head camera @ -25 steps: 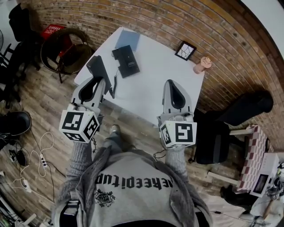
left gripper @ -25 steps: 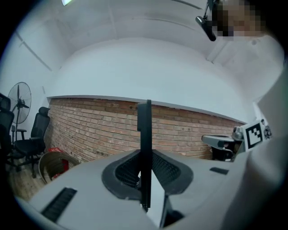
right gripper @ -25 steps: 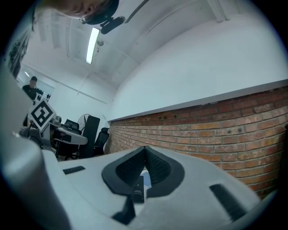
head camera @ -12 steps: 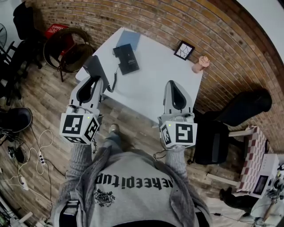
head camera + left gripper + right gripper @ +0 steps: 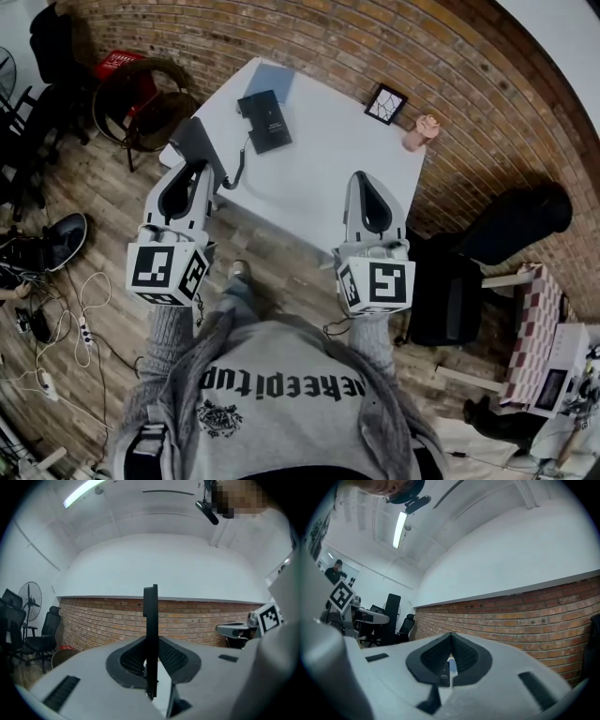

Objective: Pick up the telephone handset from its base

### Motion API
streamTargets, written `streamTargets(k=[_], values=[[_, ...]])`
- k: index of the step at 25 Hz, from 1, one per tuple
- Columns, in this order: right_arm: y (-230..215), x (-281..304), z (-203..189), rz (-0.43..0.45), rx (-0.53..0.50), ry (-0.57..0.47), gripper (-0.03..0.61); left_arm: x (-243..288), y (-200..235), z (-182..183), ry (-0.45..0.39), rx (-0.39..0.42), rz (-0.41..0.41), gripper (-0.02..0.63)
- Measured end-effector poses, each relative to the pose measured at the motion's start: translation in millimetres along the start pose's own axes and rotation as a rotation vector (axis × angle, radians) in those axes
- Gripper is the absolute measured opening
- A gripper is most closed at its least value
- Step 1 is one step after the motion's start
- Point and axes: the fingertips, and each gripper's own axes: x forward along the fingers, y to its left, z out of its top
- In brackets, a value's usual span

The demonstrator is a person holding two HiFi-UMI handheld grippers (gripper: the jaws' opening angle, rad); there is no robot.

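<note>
The black telephone handset [image 5: 195,143] is off its base, held by my left gripper [image 5: 199,165], which is shut on it left of the white table [image 5: 328,164]. A dark cord [image 5: 240,167] runs from the handset to the black base [image 5: 263,122] on the table's far left part. In the left gripper view the handset [image 5: 150,616] stands edge-on, upright between the jaws of the left gripper [image 5: 151,665]. My right gripper [image 5: 362,178] hovers over the table's near edge, shut and empty. In its own view the right gripper [image 5: 450,639] shows its tips meeting.
A blue notebook [image 5: 270,81] lies behind the base. A small framed picture [image 5: 389,104] and a pink figurine [image 5: 418,134] sit at the table's far right. A round chair [image 5: 141,98] stands left, a black office chair [image 5: 487,253] right. Cables [image 5: 56,328] trail on the wooden floor.
My left gripper has carried the handset a little left and away from the base, and the cord has stretched. Both grippers have drawn back from the table. A shoe has come in at the left.
</note>
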Motion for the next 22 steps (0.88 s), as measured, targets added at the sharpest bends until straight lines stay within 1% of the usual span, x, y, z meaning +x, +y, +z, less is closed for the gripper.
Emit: streamTargets(k=[10,22], values=[[1,-10,-1,-0.008,-0.006,0.006,0.003,-7,-5,1,-0.010,-0.001,-0.006,0.069],[-9,-10,-3,-0.015,-0.003,0.005,0.003,0,-12,1,-0.011,0.005,-0.005,0.069]])
